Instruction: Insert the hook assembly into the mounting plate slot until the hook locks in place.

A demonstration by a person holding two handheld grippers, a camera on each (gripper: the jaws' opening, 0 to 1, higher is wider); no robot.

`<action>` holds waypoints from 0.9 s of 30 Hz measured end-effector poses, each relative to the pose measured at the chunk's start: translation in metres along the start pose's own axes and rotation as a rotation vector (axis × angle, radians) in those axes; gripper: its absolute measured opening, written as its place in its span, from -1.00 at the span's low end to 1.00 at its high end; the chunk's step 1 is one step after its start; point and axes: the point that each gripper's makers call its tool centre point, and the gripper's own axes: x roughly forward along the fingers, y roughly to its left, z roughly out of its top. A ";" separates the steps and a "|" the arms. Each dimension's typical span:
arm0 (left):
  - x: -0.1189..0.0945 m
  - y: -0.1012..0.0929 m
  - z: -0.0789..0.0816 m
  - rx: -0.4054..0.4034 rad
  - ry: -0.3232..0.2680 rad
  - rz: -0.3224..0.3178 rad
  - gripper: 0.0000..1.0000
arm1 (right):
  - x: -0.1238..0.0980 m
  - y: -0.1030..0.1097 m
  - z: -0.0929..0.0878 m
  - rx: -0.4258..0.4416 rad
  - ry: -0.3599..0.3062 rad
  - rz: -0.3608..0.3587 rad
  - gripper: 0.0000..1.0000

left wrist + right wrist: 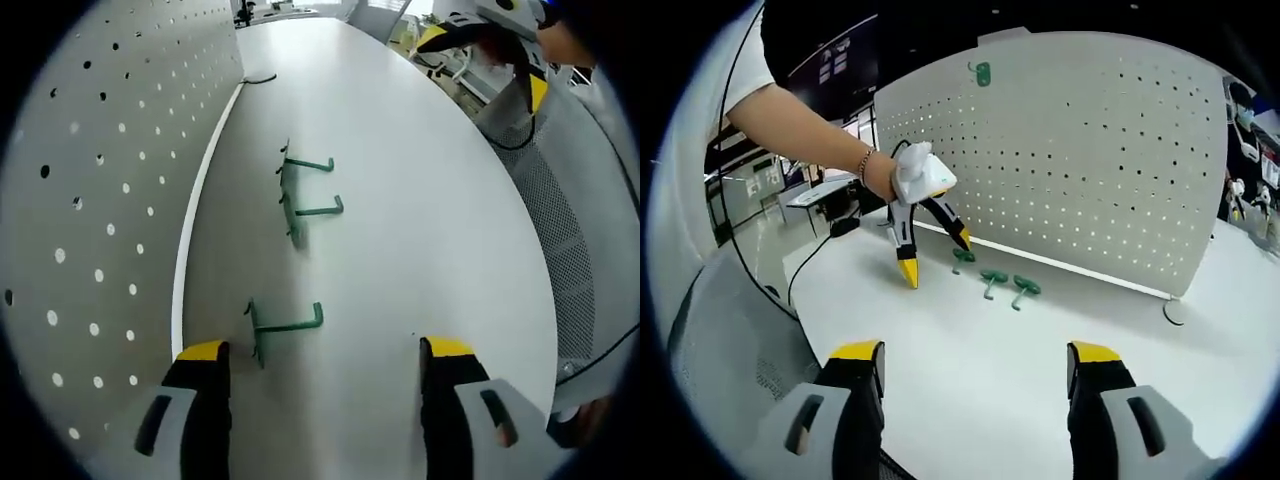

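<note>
White table (420, 200), pegboard (1090, 150); three green hooks (288, 325) loose; both jaws wide, empty.

Desk: my white desk (420, 200), smooth top with a rounded edge.
Hooks: I count three green hooks (287, 328) lying flat on it in a loose row, apart from one another; in the right gripper view they sit as a small cluster (992, 280).
Pegboard: a white perforated panel (110, 180) stands upright on the desk just beside the hooks.
Cable: a dark cable (258, 78) lies on the desk by the panel's end.
</note>
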 end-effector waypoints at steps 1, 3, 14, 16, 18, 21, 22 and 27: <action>0.000 0.000 0.000 0.003 0.002 -0.001 0.58 | 0.000 0.000 0.000 0.001 -0.001 0.001 0.44; -0.001 0.003 -0.001 0.004 -0.001 -0.002 0.53 | 0.001 0.000 0.000 0.001 0.002 0.001 0.44; -0.004 0.022 0.001 -0.038 -0.016 0.019 0.07 | 0.000 0.000 -0.001 -0.004 0.008 0.000 0.45; -0.005 0.024 0.001 -0.051 -0.016 0.026 -0.03 | 0.000 0.001 -0.002 -0.002 0.013 0.001 0.46; -0.006 0.025 0.001 -0.067 -0.013 0.033 -0.10 | 0.001 0.001 -0.002 -0.004 0.012 0.000 0.46; -0.005 0.026 0.001 -0.075 -0.010 0.039 -0.17 | 0.001 0.000 -0.002 -0.006 0.014 -0.001 0.47; -0.005 0.027 0.001 -0.079 -0.009 0.041 -0.20 | 0.000 0.000 -0.002 -0.007 0.013 -0.002 0.47; -0.005 0.029 0.002 -0.092 -0.007 0.053 -0.33 | 0.000 0.000 -0.003 -0.004 0.016 -0.004 0.47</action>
